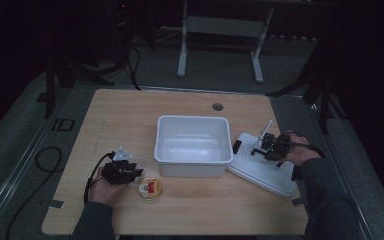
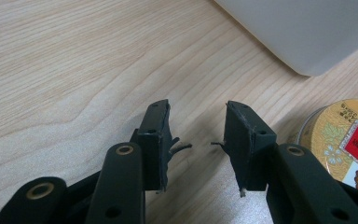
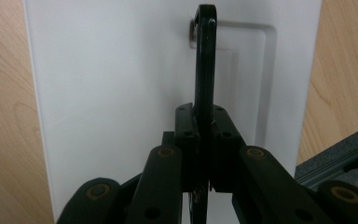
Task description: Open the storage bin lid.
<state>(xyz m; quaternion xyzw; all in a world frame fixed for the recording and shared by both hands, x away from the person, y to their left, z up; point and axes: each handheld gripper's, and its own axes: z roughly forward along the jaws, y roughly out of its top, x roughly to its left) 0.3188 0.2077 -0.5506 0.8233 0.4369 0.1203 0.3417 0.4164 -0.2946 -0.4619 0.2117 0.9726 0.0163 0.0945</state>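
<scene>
Fingers (image 3: 186,126) of right gripper (image 3: 204,123) clamped on lid's black handle (image 3: 205,56); left gripper (image 2: 196,133) parted, empty, beside tin (image 2: 342,140)

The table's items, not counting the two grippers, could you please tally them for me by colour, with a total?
White: 2, the open bin and the lid, whose black handle the right gripper clamps.
Yellow with red label: 1, the round tin beside the open left gripper.
Total: 3
</scene>
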